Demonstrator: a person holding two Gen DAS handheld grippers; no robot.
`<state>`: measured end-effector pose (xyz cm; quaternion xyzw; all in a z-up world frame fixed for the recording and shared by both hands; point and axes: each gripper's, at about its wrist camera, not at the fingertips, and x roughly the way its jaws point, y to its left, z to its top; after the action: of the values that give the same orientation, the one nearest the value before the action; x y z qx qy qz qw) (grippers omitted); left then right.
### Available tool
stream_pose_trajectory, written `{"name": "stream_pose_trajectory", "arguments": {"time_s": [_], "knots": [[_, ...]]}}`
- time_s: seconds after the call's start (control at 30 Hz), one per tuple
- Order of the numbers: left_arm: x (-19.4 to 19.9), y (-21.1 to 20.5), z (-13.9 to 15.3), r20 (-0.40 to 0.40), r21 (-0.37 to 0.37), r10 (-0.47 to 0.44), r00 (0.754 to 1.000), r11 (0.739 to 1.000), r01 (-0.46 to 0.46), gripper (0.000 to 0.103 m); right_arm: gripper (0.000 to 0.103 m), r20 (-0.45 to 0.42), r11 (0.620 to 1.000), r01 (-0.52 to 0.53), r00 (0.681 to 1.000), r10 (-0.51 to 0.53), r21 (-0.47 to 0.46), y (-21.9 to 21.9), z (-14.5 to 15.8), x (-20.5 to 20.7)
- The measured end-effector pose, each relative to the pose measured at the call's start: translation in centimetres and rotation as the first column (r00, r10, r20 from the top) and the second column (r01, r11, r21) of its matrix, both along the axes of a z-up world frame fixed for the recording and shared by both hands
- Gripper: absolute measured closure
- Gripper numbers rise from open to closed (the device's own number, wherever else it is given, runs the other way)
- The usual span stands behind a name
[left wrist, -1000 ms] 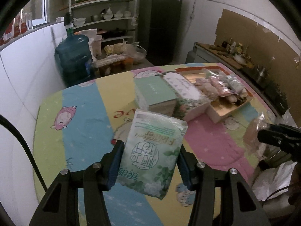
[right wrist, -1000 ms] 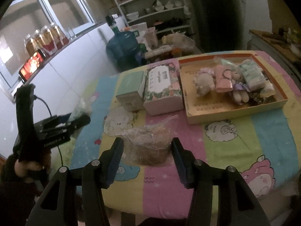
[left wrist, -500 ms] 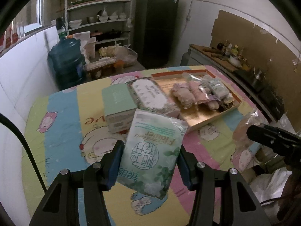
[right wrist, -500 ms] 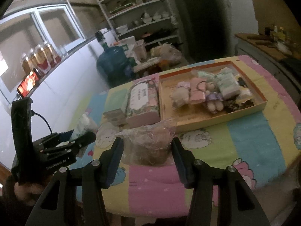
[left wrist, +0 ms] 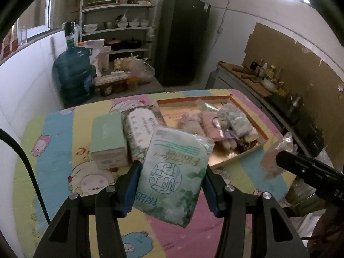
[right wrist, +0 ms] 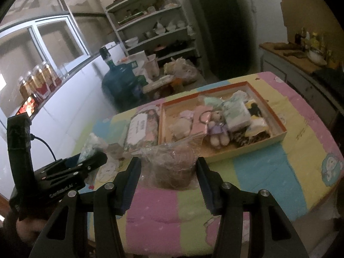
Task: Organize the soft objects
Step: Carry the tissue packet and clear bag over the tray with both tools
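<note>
My left gripper is shut on a pale green tissue pack with a flower print, held in the air above the table's near side. In the right wrist view my right gripper is shut on a clear plastic bag with a brown soft thing inside. Beyond both lies an orange-rimmed cardboard tray with several plush toys and tissue packs in it. The right gripper and its bag show at the right edge of the left wrist view; the left gripper shows at the left of the right wrist view.
A mint box and a floral tissue box sit left of the tray on the pastel cartoon tablecloth. Behind the table are a blue water jug, shelves, a dark fridge and a side counter.
Both grippers have pulled back and a little up from the table with their loads still held; the tray and boxes now look smaller and farther away.
</note>
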<state>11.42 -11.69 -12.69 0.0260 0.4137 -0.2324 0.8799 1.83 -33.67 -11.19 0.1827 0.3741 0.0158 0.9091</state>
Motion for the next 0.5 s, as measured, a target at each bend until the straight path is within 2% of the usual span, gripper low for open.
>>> {"name": "stream_pose_trajectory", "arguments": {"time_s": [0.5], "knots": [[3.6, -6.9, -0.8, -0.019, -0.023, 0.018, 1.000, 1.000, -0.019, 0.049, 0.049, -0.014, 0.999, -0.037, 0.999, 0.038, 0.018, -6.1, -0.9, 5.3]]}}
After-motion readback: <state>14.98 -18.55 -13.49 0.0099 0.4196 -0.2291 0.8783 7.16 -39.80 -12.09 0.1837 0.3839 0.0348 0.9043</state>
